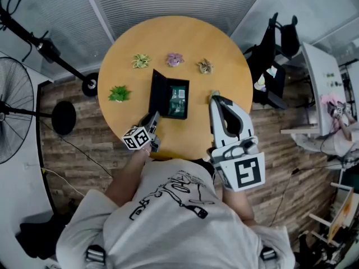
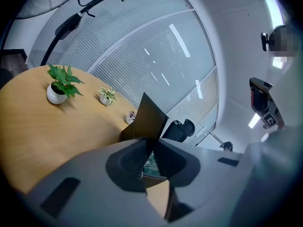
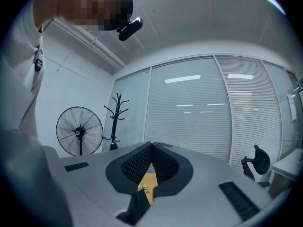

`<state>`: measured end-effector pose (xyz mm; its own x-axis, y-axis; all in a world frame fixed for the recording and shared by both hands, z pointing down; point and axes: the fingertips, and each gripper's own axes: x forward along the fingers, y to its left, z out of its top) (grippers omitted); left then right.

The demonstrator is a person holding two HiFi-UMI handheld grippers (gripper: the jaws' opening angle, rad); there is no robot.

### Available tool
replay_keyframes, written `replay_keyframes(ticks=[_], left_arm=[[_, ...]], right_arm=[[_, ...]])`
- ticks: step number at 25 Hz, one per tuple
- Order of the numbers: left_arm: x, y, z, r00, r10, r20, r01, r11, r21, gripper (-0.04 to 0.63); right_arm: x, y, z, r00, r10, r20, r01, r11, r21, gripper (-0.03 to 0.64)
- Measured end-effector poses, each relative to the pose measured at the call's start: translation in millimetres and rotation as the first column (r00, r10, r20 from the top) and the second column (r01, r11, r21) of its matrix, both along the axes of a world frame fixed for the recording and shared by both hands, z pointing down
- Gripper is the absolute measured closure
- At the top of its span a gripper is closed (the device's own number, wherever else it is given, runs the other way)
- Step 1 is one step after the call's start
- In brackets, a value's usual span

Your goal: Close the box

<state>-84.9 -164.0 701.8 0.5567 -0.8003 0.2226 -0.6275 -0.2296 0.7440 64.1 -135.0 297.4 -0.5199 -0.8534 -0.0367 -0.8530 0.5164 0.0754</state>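
The black box (image 1: 178,102) lies open on the round wooden table (image 1: 224,43), with green contents showing inside. Its lid (image 1: 157,91) stands upright along the left side. My left gripper (image 1: 153,122) is at the lid's near end. In the left gripper view the lid (image 2: 151,119) rises just beyond the fingertips, and the jaws stand slightly apart with the lid's lower corner at the gap; the pads do not press on it. My right gripper (image 1: 215,97) hovers right of the box, tips together and holding nothing.
A leafy green plant in a white pot (image 1: 119,94) stands left of the box. Three small potted plants (image 1: 175,59) line the far side of the table. A floor fan (image 1: 11,111) and a stand base (image 1: 63,117) are at the left. An office chair (image 1: 275,55) is at the right.
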Motion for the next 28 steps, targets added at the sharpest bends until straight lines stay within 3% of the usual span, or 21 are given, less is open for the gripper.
replay_keyframes(ticks=[28], left_arm=[[14.7,1.9,-7.6,0.998,0.038,0.043,-0.039,0.999,0.028,0.514]], right_arm=[[3.8,-1.8,-0.4,1.000,0.006,0.016,-0.006,1.000,-0.001,0.601]])
